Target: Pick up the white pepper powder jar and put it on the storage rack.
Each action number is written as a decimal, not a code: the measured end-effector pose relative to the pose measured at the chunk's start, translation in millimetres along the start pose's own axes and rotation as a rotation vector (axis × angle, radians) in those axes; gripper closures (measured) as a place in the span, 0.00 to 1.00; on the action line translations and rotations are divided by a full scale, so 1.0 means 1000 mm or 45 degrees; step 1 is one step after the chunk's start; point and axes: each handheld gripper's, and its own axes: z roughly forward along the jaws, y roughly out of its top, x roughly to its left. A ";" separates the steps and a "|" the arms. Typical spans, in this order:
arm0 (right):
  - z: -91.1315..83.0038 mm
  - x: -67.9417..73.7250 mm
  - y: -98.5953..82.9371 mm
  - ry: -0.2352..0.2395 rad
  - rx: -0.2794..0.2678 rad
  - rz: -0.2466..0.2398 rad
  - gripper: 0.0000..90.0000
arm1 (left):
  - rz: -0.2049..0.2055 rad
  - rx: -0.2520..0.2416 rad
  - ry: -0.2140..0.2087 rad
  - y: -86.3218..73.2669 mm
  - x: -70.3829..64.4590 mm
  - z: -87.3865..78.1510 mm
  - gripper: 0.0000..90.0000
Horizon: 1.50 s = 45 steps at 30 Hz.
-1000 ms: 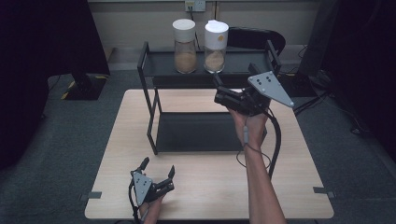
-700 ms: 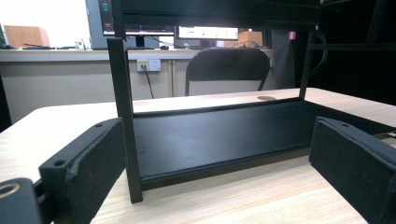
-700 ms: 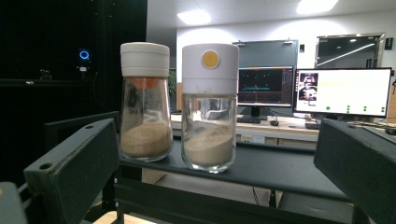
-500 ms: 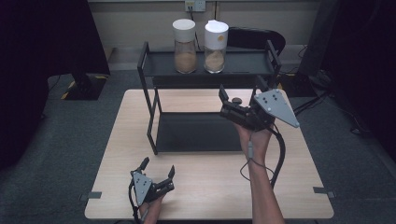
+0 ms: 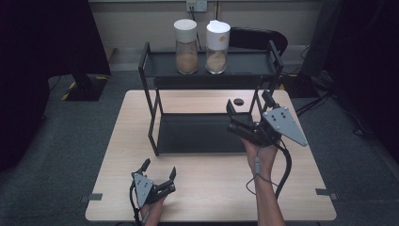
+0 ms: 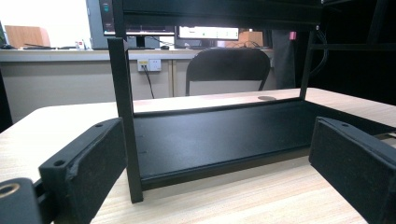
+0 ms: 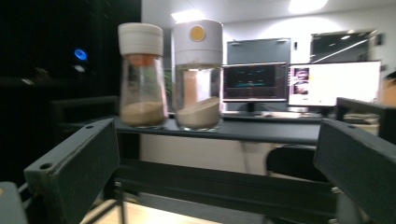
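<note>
Two jars (image 5: 187, 46) (image 5: 217, 46) stand side by side on the black rack's (image 5: 150, 101) top shelf, each holding brown powder; the white-lidded one bears an orange dot. No writing is legible. The right gripper (image 5: 248, 109) hovers before the rack, fingers wide, holding nothing. The left gripper (image 5: 159, 167) rests on the bench (image 5: 291, 179) well in front of the rack, fingers wide.

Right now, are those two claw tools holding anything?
No. The left gripper and right gripper are both open and empty; the two jars stand untouched on the shelf.
</note>
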 end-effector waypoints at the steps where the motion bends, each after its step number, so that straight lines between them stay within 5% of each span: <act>1: -0.002 -0.001 -0.001 0.005 -0.001 0.013 0.00 | 0.001 0.000 0.000 0.000 0.000 0.000 0.04; 31: -0.060 0.005 -0.042 -0.081 0.024 -0.052 0.00 | -0.002 -0.002 0.000 0.000 0.000 0.000 0.04; 45: -0.083 0.002 -0.077 -0.097 0.080 -0.006 0.00 | -0.002 -0.001 0.000 0.000 0.000 0.000 0.04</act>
